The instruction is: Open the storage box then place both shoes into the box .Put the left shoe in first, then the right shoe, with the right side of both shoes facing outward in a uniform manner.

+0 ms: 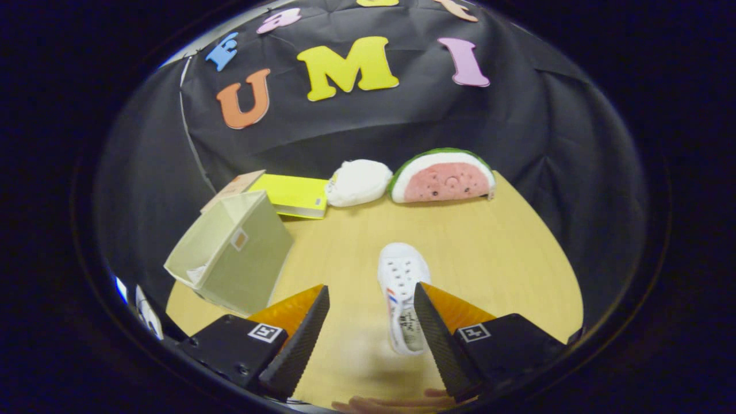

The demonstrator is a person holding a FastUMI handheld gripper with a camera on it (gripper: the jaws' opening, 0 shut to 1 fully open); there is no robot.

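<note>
Here, claw open beside shoe.

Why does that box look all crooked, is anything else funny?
The storage box is tipped on its side, its opening facing away from the shoe. One white shoe lies on the table, against the inner face of one finger of the open gripper. Nothing looks spilled or broken.
</note>
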